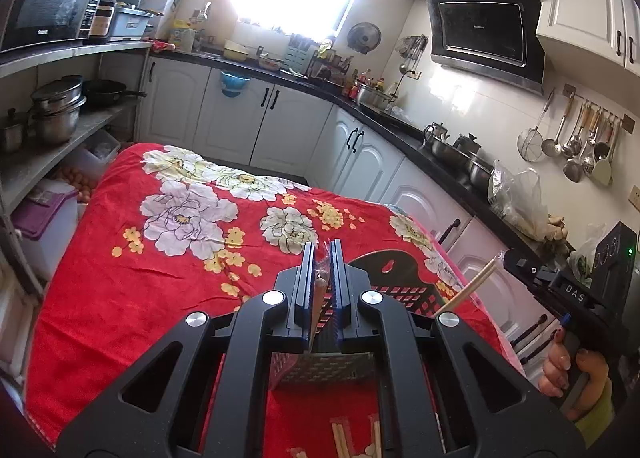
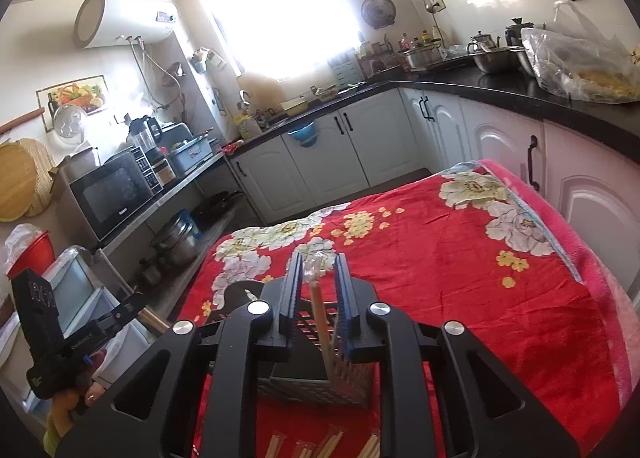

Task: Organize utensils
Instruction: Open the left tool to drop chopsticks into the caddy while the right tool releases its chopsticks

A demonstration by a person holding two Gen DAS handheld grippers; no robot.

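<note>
Nearest the cameras, wrapped chopsticks (image 2: 320, 446) are lying loose on the red cloth (image 1: 132, 298), waiting their turn. Just beyond them the black basket (image 1: 394, 272) is standing on the cloth, its slotted wall facing the grippers.

The left gripper (image 1: 322, 278) is clenching a wrapped pair (image 1: 320, 290) between nearly closed jaws, holding it above the basket. The right gripper (image 2: 318, 290) is hovering over the same basket with its own pair (image 2: 320, 318) standing upright between jaws that are parted a little; the pads seem to be no longer pressing it, though I cannot tell whether one pad is grazing the wrapper. Its lower end is reaching down inside the basket.

To do this step well, the right jaws are probably best opened fully before lifting, so the crinkled wrapper is not dragging the pair back out. The left should be waiting clear, then lowering its pair steeply into the basket, tip first, avoiding the rim.

Farther off, the cloth is lying bare, with white cabinets (image 1: 280, 117) and the window beyond.
</note>
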